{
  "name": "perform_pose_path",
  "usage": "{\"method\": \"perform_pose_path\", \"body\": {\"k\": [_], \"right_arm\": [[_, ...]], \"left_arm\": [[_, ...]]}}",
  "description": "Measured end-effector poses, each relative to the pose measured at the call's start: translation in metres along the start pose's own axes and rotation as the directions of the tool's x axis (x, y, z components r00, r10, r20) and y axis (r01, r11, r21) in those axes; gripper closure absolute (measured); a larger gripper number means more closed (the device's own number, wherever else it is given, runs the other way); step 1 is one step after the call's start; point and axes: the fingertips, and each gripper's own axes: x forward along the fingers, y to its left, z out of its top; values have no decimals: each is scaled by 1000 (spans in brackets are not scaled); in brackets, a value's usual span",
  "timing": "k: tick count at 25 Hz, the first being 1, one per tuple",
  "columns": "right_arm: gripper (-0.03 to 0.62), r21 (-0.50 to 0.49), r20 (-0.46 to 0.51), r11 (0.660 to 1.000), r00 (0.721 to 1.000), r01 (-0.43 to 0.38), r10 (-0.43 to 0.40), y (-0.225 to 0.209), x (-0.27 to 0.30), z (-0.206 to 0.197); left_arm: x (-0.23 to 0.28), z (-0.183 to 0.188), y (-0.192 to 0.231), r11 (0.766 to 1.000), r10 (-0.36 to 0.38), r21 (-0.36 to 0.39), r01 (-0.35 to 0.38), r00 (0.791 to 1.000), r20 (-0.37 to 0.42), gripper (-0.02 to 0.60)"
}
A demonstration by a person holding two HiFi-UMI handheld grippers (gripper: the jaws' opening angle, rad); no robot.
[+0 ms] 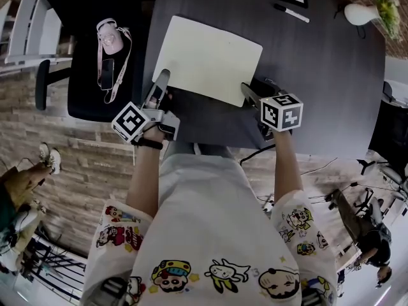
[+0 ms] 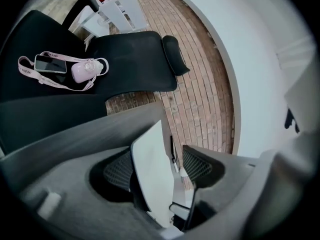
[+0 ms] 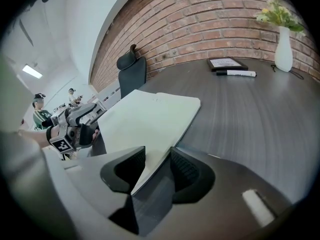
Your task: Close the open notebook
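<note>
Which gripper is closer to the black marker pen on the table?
Right. The right gripper is at the notebook's near right corner, on the same side as the marker; the left gripper is at its near left corner, farther off.

Head camera sat above the person and looked steeply down, taking in the table and the whole notebook. The left gripper camera rode close behind its jaws and faced past the table's edge toward the chair. The right gripper camera sat low and faced across the tabletop to the brick wall. All three views shared the notebook.
</note>
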Motion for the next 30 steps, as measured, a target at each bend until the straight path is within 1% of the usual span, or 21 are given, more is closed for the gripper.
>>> {"method": "perform_pose_path", "body": {"k": [1,4,5,6,7,9,13,17,20,22,23,26,30], "right_arm": [[422,1,1,1000,1000,0,0,0,0,0],[424,5,1,1000,1000,-1,1,0,0,0],[424,7,0,1000,1000,-1,1,0,0,0],[424,8,-1,1000,1000,-2,2,0,0,0],[424,9,-1,1000,1000,-2,2,0,1,0],[425,11,-2,1000,1000,-2,2,-1,1,-1],[427,20,-1,1000,1000,-4,4,-1,1,0],[427,31,-4,1000,1000,-2,2,-2,2,-1],[427,33,-8,999,1000,-4,5,-2,2,-1],[427,36,-10,999,1000,-6,6,-2,2,-1],[427,37,-9,999,1000,-5,5,-2,2,-1],[427,44,0,999,1000,2,-2,-2,3,0],[433,83,16,997,1000,-7,6,-4,1,1]], "left_arm": [[2,3,3,1000,12,18,-12,1000,-8,282],[8,7,7,998,39,47,-38,999,-20,373],[7,7,10,996,60,64,-59,998,-26,427],[7,7,13,993,84,82,-81,996,-30,506],[6,7,16,991,99,93,-95,995,-31,552],[6,6,17,990,103,97,-99,994,-32,555],[5,6,13,990,90,112,-85,995,-40,561],[6,4,4,984,78,164,-67,995,-62,566],[5,0,-7,973,73,226,-51,993,-89,569],[4,-3,-17,956,73,290,-37,991,-113,571],[4,-5,-22,944,76,328,-30,989,-127,572],[4,-11,-36,901,94,434,-13,981,-167,574],[4,-20,-49,844,131,536,-1,970,-205,575]]}}
